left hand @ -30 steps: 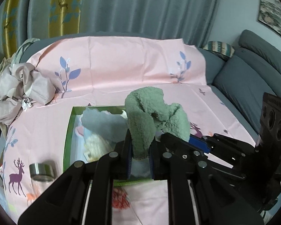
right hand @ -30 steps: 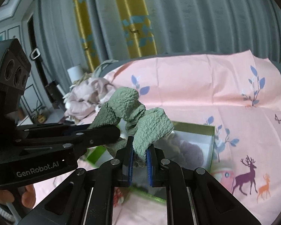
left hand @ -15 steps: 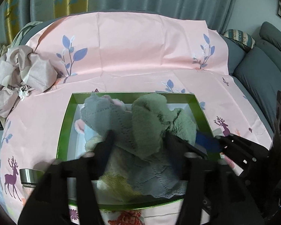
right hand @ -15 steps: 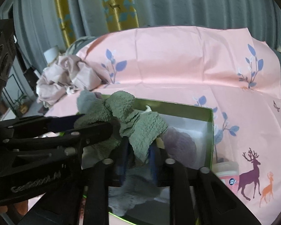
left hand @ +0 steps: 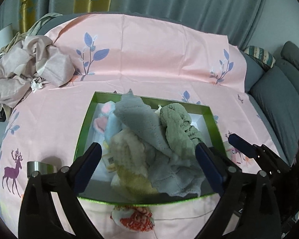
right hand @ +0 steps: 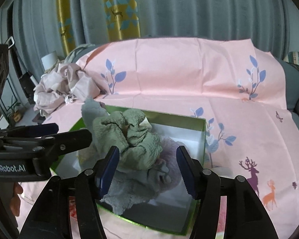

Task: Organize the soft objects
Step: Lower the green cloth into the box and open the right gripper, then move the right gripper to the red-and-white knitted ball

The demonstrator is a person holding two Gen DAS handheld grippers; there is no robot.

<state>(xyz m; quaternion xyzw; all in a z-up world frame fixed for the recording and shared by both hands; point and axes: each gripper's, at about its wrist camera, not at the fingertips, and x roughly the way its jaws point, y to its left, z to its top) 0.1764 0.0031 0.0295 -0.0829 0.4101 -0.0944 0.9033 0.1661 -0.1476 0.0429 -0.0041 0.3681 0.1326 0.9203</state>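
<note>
Two hand-held grippers hovered over a green box (left hand: 85, 123) on a sofa draped in a pink sheet (left hand: 149, 59) printed with blue leaves and deer. The left gripper (left hand: 147, 160) had its jaws spread wide and was opening further, nothing pressed between its blue pads (left hand: 208, 165); the heap of cloths lay below and beyond them inside the box. The right gripper (right hand: 147, 171) was also opening, its jaws at a middling spread, with the green fleece cloth (right hand: 133, 137) bunched between and just ahead of the pads, though neither pad appeared to press on it.

That green fleece cloth (left hand: 179, 127) sat on top of the pile toward the box's right side in the left wrist view, slumped against a grey cloth (left hand: 141, 119) that peaked near the far wall and spilled toward the near rim. A cream and yellow cloth (left hand: 129, 159) lay at the front left of the pile, with a pale blue piece (left hand: 113, 127) and a pink-and-white item (left hand: 101, 121) behind it. A mauve fuzzy item (right hand: 169, 155) showed under the green cloth in the right wrist view.

Outside the box, a red-and-white patterned cloth (left hand: 133, 219) lay on the sheet just before the near rim, a metal-lidded jar (left hand: 39, 167) stood to the left, and a crumpled beige bundle (left hand: 26, 73) rested at the far left. Part of a person's hand (right hand: 14, 197) showed at the lower left of the right wrist view
</note>
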